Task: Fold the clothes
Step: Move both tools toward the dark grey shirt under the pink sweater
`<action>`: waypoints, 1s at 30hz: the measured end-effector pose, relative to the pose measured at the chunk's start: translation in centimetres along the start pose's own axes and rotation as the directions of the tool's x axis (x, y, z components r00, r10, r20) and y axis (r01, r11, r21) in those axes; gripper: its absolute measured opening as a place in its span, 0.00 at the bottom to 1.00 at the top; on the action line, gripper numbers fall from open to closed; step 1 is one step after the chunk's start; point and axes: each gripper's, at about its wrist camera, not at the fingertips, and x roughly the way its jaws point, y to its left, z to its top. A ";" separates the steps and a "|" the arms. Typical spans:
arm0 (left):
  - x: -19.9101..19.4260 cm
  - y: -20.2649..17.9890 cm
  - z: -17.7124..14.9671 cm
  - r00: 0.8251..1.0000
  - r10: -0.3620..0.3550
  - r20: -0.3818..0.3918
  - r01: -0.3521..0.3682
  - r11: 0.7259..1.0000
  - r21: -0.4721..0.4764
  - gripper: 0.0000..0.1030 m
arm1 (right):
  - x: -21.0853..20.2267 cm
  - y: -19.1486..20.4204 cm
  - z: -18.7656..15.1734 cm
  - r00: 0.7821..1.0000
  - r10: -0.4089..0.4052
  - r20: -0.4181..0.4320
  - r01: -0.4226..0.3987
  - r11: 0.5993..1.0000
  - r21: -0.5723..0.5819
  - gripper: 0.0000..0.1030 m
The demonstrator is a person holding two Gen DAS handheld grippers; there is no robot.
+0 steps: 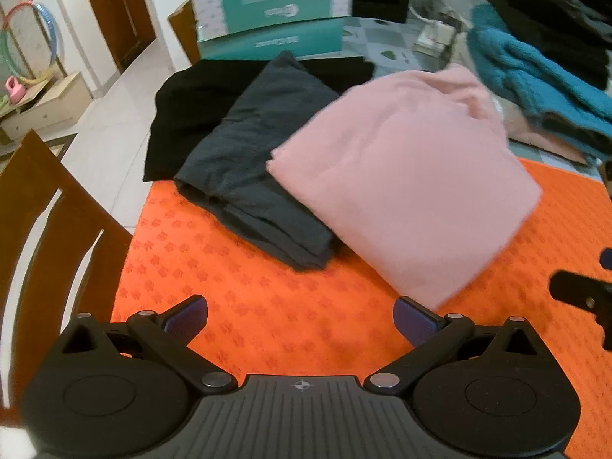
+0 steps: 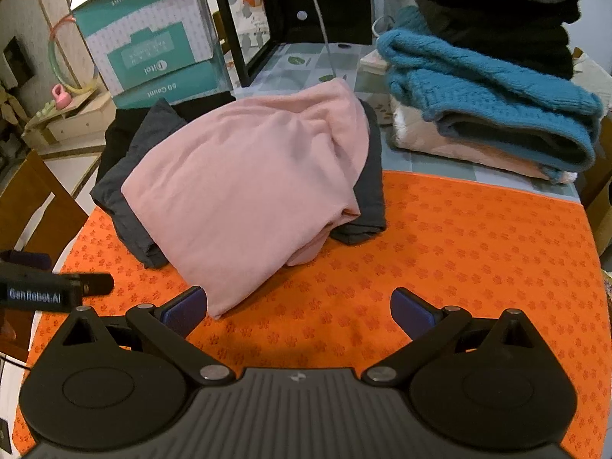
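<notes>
Nearest the lens, left gripper [image 1: 300, 315] and right gripper [image 2: 298, 308], jaws of both spread wide and empty, poised over the orange mat [image 2: 459, 237]. Just beyond, a folded pink garment [image 2: 244, 195], lying atop a folded dark grey garment [image 1: 252, 153], itself overlapping a black garment [image 1: 183, 114] behind. Off to the right, well apart, a teal knit sweater [image 2: 478, 95] stacked among other folded clothes. Behind, a teal-and-white box [image 2: 149, 49].
</notes>
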 end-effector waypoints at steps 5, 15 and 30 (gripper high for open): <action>2.1 1.3 1.1 1.000 0.000 0.006 0.000 1.000 0.009 1.00 | 1.8 0.4 0.6 1.000 0.009 -0.020 -0.009 1.000 -0.019 1.00; 6.1 0.6 2.1 0.999 -0.040 -0.016 0.041 0.995 0.088 0.99 | 4.9 1.2 0.7 0.997 0.008 -0.082 -0.010 1.000 -0.021 1.00; 9.0 0.8 3.5 0.996 -0.085 0.013 0.082 0.988 0.131 0.92 | 6.0 0.7 0.6 0.994 -0.012 -0.113 0.012 1.000 -0.001 1.00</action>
